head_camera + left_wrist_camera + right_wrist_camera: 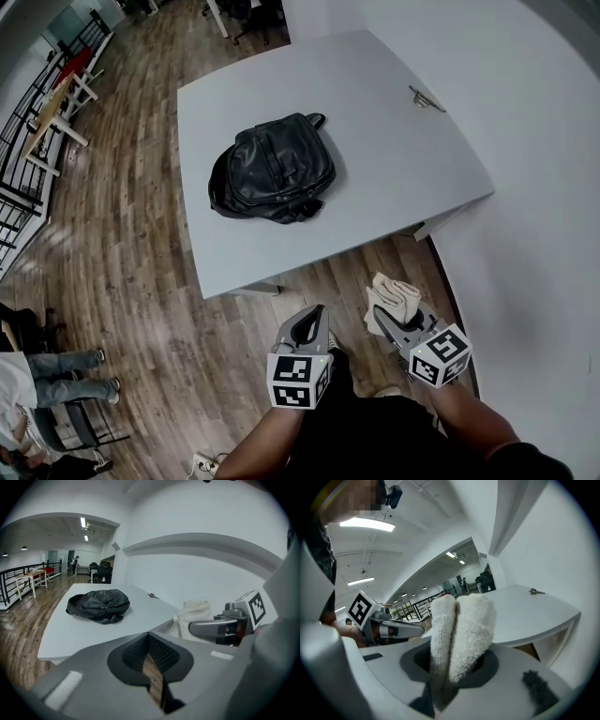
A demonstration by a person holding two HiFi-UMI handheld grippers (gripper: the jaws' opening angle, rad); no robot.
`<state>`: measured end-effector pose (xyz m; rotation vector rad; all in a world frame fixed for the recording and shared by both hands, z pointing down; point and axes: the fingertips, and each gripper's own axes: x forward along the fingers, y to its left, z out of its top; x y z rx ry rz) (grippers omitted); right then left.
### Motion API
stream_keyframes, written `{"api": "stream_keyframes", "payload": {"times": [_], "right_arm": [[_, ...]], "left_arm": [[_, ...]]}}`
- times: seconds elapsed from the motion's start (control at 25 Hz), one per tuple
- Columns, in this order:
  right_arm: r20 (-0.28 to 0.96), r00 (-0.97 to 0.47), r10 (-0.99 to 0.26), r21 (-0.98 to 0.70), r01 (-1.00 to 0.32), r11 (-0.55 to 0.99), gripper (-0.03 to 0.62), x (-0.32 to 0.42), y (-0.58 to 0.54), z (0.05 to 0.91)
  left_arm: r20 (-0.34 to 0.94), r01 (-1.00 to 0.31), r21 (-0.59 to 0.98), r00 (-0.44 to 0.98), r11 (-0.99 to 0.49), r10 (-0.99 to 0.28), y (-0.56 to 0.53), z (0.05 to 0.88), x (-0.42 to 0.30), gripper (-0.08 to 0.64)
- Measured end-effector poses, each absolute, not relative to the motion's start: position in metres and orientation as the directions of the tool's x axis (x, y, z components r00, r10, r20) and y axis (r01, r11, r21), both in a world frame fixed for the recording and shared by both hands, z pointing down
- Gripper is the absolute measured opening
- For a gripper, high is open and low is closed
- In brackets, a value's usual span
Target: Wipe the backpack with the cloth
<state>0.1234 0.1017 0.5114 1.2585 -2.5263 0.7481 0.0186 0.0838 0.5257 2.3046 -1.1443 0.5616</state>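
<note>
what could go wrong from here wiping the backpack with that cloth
1. The folded cloth sticks far out of the right hand-held gripper, so it may flop or slip under wiping pressure.
2. The backpack lies loose on the smooth table; it may slide unless the left hand-held gripper steadies it.

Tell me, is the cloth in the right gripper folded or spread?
Folded: the cloth stands doubled between the jaws of the right gripper, two thick layers pressed side by side.
</note>
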Motion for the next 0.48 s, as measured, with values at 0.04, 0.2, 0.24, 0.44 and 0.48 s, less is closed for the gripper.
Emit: {"api": "stream_keyframes", "payload": {"times": [0.04, 0.2, 0.24, 0.44, 0.48], "right_arm": [[0.406, -0.611, -0.679, -0.344, -0.791, 0.506, 0.089, 0.119, 0.094, 0.511], [0.406, -0.611, -0.679, -0.341, -0.791, 0.508, 0.089, 0.104, 0.069, 0.509], [0.406, -0.61, -0.68, -0.339, -0.792, 0.508, 0.089, 0.1, 0.063, 0.509], [0.427, -0.616, -0.662, -0.339, -0.788, 0.514, 0.089, 0.079, 0.04, 0.511], [0.433, -0.619, -0.656, -0.342, -0.786, 0.515, 0.089, 0.074, 0.036, 0.512]], "left_arm": [[0.563, -0.818, 0.254, 0.558, -0.516, -0.61, 0.078, 0.527, 0.014, 0.008], [0.557, -0.82, 0.263, 0.56, -0.509, -0.613, 0.058, 0.526, 0.0, 0.008], [0.555, -0.819, 0.263, 0.561, -0.511, -0.614, 0.053, 0.526, -0.004, 0.008], [0.583, -0.817, 0.276, 0.561, -0.506, -0.588, 0.032, 0.534, -0.028, 0.008], [0.588, -0.819, 0.278, 0.559, -0.503, -0.585, 0.027, 0.536, -0.033, 0.008]]}}
